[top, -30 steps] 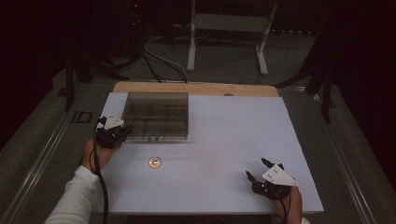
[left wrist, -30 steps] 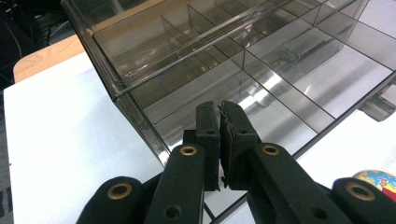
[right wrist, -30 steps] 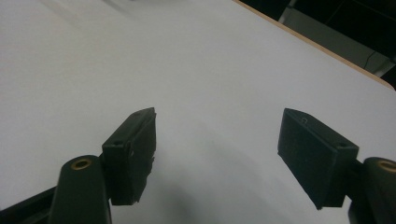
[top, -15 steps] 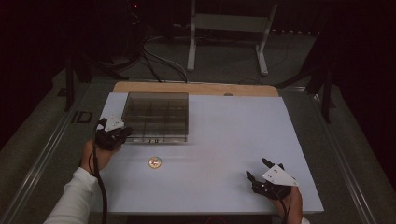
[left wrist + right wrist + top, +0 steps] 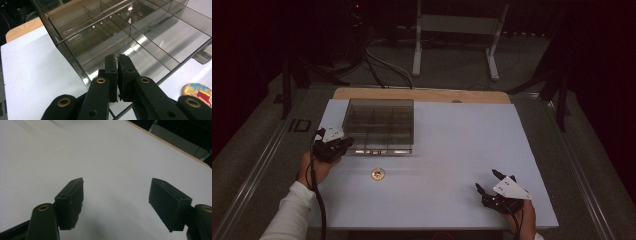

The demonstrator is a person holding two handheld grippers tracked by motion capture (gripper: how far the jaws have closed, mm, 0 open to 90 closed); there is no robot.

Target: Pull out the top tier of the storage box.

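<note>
Compartment box (image 5: 379,124) directly ahead of our left gripper (image 5: 117,58), whose jaws are pressed together on nothing at the box's near corner.
We see a small round coin-like disc (image 5: 378,173) on the white table (image 5: 452,150) just to that gripper's right; our right gripper (image 5: 488,181) rests well apart, jaws spread wide over bare tabletop, nothing between them.

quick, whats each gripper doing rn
left gripper: closed, holding nothing, at the clear box edge
right gripper: open, empty, over the table
</note>
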